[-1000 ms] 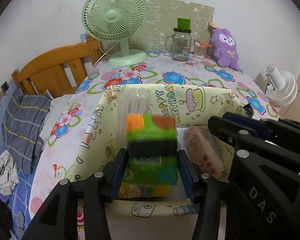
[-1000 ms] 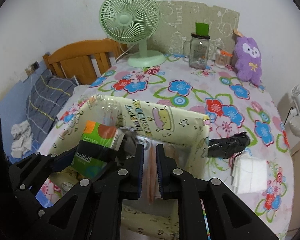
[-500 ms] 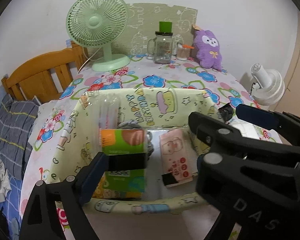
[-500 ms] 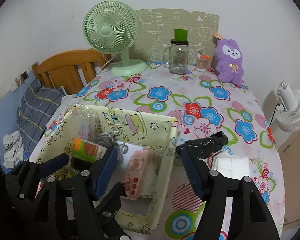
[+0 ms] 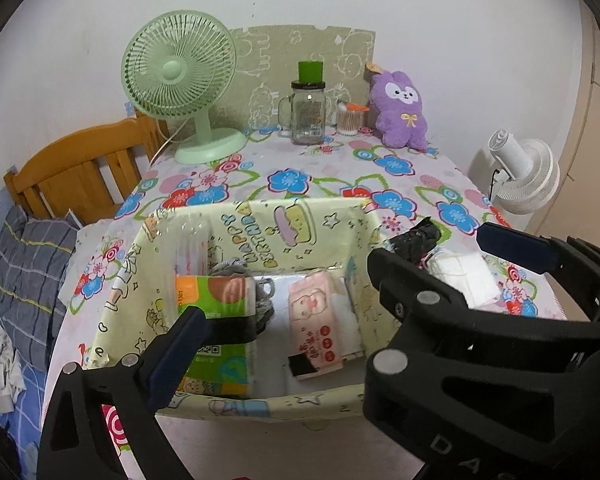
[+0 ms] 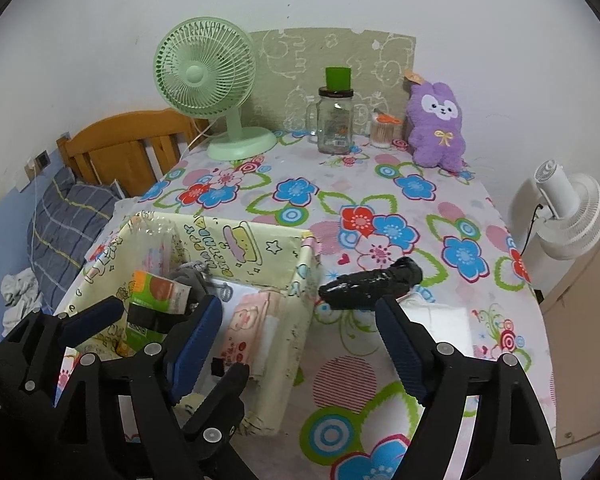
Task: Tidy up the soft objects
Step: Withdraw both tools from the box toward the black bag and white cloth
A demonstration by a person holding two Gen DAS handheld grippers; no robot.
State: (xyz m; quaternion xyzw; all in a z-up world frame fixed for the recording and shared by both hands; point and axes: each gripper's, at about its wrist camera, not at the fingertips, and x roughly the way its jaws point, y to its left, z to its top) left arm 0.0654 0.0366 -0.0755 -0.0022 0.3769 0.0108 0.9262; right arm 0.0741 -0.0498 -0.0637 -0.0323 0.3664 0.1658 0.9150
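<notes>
From the left wrist camera, the yellow box (image 5: 260, 236) sits on the flowery counter (image 5: 320, 184). Inside it stand a green tissue pack (image 5: 216, 320) and a pink wipes pack (image 5: 316, 328), with something grey (image 5: 240, 276) behind them. The left hand-held gripper (image 5: 204, 344) shows only one blue finger, right by the green pack. The other finger is hidden behind the big black arm of the right one, so I cannot tell if it is holding or letting go. A white folded cloth (image 5: 464, 276) and a black bundle (image 5: 416, 240) lie outside the box.

From the right wrist camera, the right hand-held gripper (image 6: 300, 344) is spread wide and holds nothing. It hangs over the counter, between the box (image 6: 300, 280) and the white cloth (image 6: 444, 320). The black bundle (image 6: 372, 284) lies just past it. A purple plush toy (image 6: 436, 128) sits far back by the wall.

I think two packs are put away. The next soft thing is probably the black bundle or the cloth. The right one should go down over it, squeeze gently, and lift it into the box.
</notes>
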